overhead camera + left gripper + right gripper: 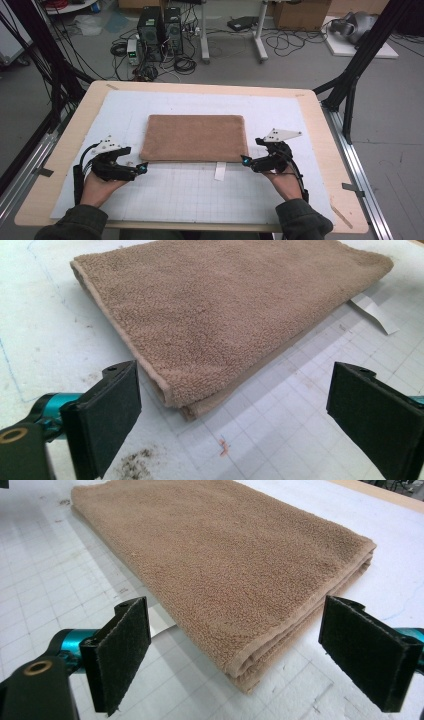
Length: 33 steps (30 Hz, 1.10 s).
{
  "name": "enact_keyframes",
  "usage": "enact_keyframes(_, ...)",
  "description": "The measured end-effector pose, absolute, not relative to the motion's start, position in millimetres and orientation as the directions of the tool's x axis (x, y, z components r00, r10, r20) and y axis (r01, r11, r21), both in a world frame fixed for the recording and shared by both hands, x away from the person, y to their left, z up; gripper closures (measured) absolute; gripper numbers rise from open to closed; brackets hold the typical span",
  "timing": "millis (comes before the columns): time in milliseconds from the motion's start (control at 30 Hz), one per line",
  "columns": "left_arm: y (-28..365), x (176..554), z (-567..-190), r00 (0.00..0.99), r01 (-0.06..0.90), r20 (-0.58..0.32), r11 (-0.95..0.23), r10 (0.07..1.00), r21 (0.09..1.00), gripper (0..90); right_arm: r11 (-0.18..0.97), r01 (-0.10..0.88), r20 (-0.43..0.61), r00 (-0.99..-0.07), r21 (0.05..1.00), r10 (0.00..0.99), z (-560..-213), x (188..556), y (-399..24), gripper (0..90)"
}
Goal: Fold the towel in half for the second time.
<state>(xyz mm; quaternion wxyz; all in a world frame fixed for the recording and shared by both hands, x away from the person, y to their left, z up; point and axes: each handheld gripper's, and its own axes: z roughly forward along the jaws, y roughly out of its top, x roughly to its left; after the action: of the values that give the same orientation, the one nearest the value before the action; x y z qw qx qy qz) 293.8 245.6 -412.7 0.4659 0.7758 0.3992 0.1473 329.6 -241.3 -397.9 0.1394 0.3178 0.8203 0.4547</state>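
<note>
A folded brown towel (194, 137) lies flat in the middle of the white gridded mat (175, 192). My left gripper (142, 167) rests just off its near left corner, jaws open, with the towel's corner (175, 400) ahead of the pads and nothing between them. My right gripper (245, 161) sits at the near right corner, also open; the towel's folded layers (250, 672) lie just beyond its pads, untouched. A white label (220, 171) sticks out from under the towel's near edge.
The mat covers a wooden table (320, 135) with bare wood around its border. Black frame struts (360, 60) rise at the right and left. Computers (160, 32) and cables sit on the floor beyond the far edge.
</note>
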Motion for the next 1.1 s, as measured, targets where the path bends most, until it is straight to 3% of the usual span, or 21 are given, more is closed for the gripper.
enact_keyframes(1100, 249, 268, -410, 0.65, 0.467, -0.141, -0.246, 0.747, 0.849, 2.6, 0.374, 0.364, 0.037, -0.757, 0.853, 0.652, -399, 291, -270, 11.7)
